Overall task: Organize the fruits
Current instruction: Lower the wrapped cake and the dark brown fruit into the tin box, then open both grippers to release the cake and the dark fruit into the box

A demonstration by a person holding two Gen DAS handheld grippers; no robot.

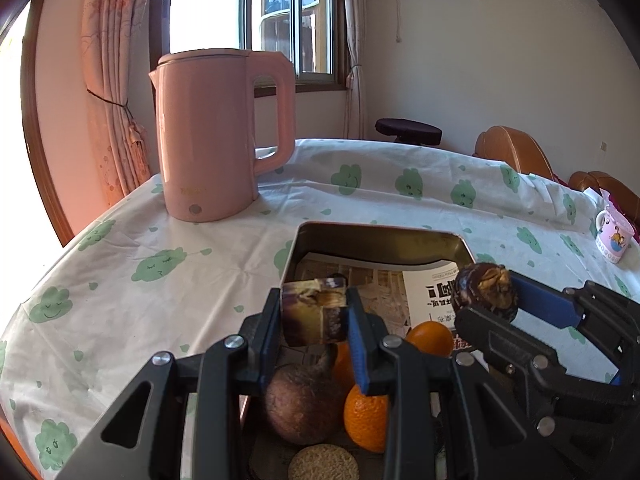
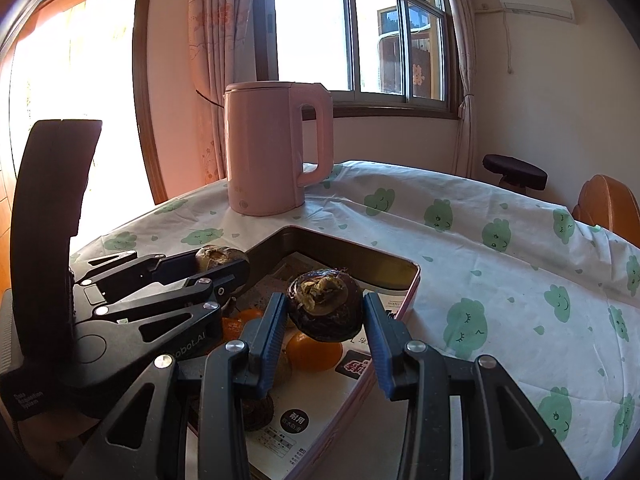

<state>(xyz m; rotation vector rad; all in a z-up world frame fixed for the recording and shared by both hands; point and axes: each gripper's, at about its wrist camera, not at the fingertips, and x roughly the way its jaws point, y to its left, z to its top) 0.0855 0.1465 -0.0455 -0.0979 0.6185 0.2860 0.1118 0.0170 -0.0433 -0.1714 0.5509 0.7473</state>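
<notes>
A metal tin box lined with printed paper sits on the table; it also shows in the right wrist view. Inside lie oranges, a brown round fruit and a round biscuit-like thing. My left gripper is shut on a dark brown fruit and holds it above the box's near left part. My right gripper is shut on a dark wrinkled fruit above the box; the same fruit shows in the left wrist view.
A pink kettle stands on the table behind the box. A pink mug stands at the far right. The white tablecloth with green clouds covers the round table. Chairs and a dark stool stand beyond the far edge.
</notes>
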